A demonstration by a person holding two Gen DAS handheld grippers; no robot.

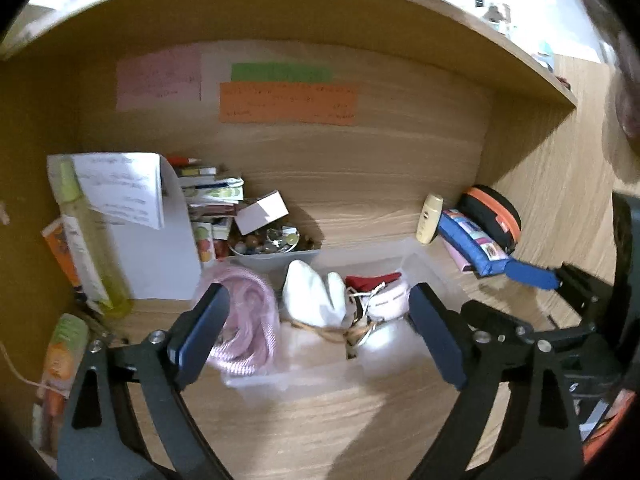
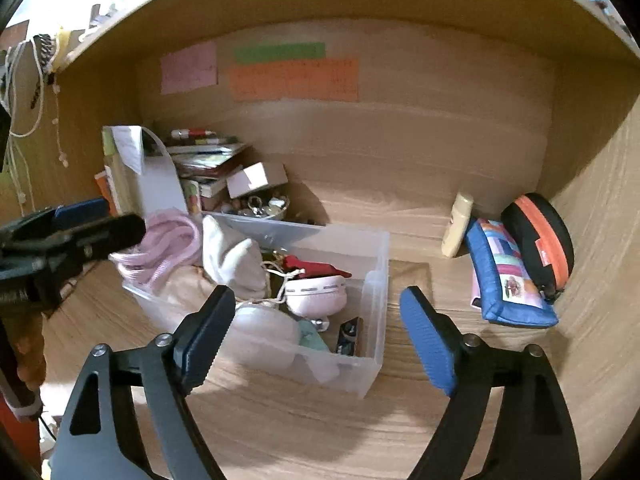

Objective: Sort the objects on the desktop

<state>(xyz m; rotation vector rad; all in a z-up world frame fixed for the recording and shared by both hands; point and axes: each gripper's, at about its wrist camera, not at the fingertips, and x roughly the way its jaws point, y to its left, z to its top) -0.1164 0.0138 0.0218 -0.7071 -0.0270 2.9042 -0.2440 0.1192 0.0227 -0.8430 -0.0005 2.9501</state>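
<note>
Both tongs hang wide and empty: the left gripper [image 1: 316,336] and right gripper [image 2: 316,332] over the clear bin [image 2: 376,280], which gathers white cloth [image 2: 236,260] and pink cord [image 1: 248,312]. Farther right, apart, a blue pouch [image 2: 504,276] likely awaits sorting.

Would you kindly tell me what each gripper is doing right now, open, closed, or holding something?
Left gripper: open, nothing between its fingers, above the clear plastic bin.
Right gripper: open, holding nothing, near the bin's front corner.
</note>
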